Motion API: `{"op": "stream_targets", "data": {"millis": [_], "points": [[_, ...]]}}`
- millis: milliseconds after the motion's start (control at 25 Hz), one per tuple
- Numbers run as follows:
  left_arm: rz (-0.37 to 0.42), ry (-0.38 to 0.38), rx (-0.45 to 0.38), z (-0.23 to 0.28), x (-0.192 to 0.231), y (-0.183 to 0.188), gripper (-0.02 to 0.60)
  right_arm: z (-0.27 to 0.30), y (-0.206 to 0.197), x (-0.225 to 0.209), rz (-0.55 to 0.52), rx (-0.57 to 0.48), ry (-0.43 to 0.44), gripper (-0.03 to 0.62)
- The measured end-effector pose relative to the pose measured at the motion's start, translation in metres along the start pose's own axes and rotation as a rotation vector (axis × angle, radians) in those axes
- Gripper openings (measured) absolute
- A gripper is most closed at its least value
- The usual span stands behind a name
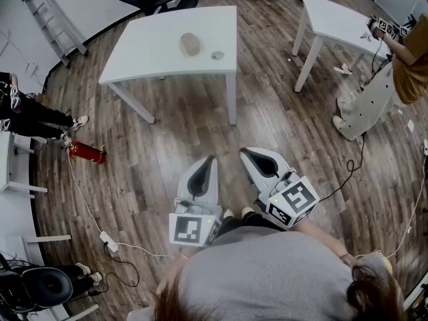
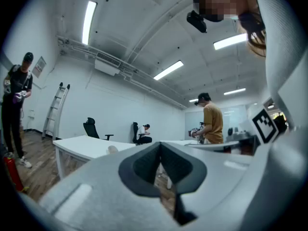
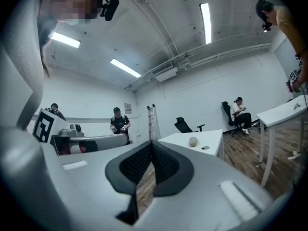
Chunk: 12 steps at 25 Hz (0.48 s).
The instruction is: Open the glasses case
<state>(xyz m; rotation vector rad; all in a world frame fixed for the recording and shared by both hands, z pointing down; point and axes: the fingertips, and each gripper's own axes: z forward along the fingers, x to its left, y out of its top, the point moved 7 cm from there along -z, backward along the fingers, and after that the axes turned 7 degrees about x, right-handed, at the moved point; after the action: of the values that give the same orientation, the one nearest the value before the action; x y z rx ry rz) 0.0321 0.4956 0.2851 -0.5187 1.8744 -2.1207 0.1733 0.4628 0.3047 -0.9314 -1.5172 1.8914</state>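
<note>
The glasses case (image 1: pixel 190 43), a beige oval, lies on a white table (image 1: pixel 154 52) well ahead of me, next to a small round disc (image 1: pixel 217 55). Both grippers are held level near my body, far from the table. The left gripper (image 1: pixel 212 158) is shut, with nothing between its jaws. The right gripper (image 1: pixel 243 151) beside it is likewise shut and empty. In the left gripper view the case (image 2: pixel 112 149) shows small beyond the closed left gripper (image 2: pixel 160 146). In the right gripper view the case (image 3: pixel 193 141) and the disc (image 3: pixel 206 148) sit past the closed right gripper (image 3: pixel 152 144).
Wood floor lies between me and the table. A red fire extinguisher (image 1: pixel 88 154) and a cable with a power strip (image 1: pixel 107 241) lie at the left. A second white table (image 1: pixel 334 15) and a person (image 1: pixel 409 59) are at the right; a ladder (image 1: pixel 53 19) leans at the far left.
</note>
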Motion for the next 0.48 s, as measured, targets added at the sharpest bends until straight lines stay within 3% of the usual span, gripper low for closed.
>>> {"op": "stream_targets", "data": {"millis": [480], "points": [[0.029, -0.004, 0.004, -0.0073, 0.0028, -0.0070, 0.005, 0.0012, -0.0010, 0.0102, 0.012, -0.003, 0.028, 0.003]]}}
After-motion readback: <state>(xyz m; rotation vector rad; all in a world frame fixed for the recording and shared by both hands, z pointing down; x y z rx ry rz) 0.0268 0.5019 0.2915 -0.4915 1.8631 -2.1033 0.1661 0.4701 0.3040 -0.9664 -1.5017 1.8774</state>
